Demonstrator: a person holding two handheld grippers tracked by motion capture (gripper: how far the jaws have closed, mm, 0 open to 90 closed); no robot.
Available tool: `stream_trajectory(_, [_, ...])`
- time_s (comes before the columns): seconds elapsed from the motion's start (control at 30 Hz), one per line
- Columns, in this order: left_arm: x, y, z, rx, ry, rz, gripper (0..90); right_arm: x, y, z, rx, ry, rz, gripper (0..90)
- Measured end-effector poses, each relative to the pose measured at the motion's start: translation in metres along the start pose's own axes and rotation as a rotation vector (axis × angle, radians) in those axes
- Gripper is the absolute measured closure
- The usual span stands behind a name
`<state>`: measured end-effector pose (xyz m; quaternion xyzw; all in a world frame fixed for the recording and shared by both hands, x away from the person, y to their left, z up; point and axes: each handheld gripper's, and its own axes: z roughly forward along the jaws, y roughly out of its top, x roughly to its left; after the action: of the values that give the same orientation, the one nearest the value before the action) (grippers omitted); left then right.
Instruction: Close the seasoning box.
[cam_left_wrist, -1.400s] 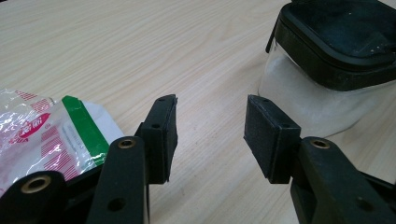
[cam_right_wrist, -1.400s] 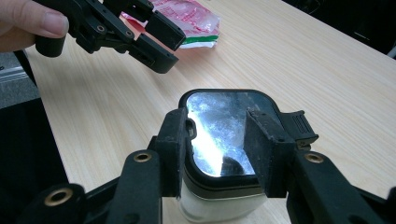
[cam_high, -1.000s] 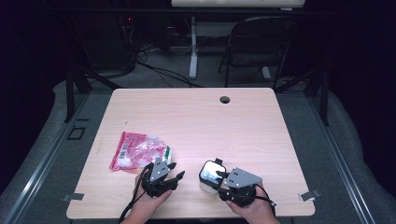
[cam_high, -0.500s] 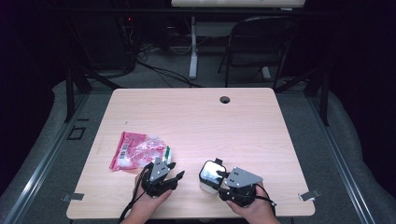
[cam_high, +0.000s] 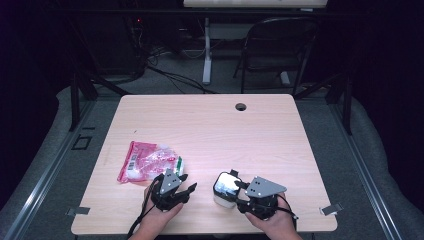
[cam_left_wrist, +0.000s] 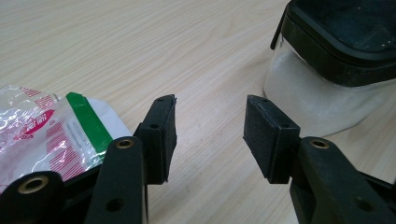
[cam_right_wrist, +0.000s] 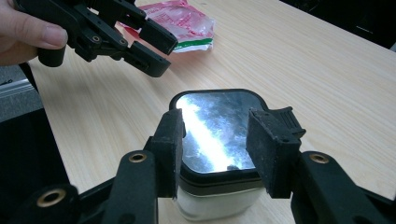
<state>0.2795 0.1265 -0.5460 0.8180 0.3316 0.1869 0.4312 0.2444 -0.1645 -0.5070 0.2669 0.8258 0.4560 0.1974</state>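
A squarish clear container (cam_right_wrist: 217, 154) with a glossy black-rimmed lid sits just beneath the right hand-held gripper (cam_right_wrist: 215, 140), whose jaws stand apart.

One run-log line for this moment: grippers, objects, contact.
left gripper: open, holds nothing | right gripper: open, astride container rim, grip unclear | pouch: flat, left of grippers | table: bears all

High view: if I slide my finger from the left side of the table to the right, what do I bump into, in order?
Pink and clear plastic bag → left tongs → clear box with a black-rimmed lid → right tongs → bare table.
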Motion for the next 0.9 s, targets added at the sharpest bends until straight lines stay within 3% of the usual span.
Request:
stream_trajectory(0.63, [0.005,-0.001,-0.001,0.003,0.003,-0.018,56.7,-0.024,-0.004,-0.014,-0.027,-0.033,0.132,58.4])
stream_trajectory(0.9, [0.006,0.0,-0.001,0.004,0.025,-0.024,55.6,-0.033,-0.007,-0.018,-0.032,-0.05,0.168,58.4])
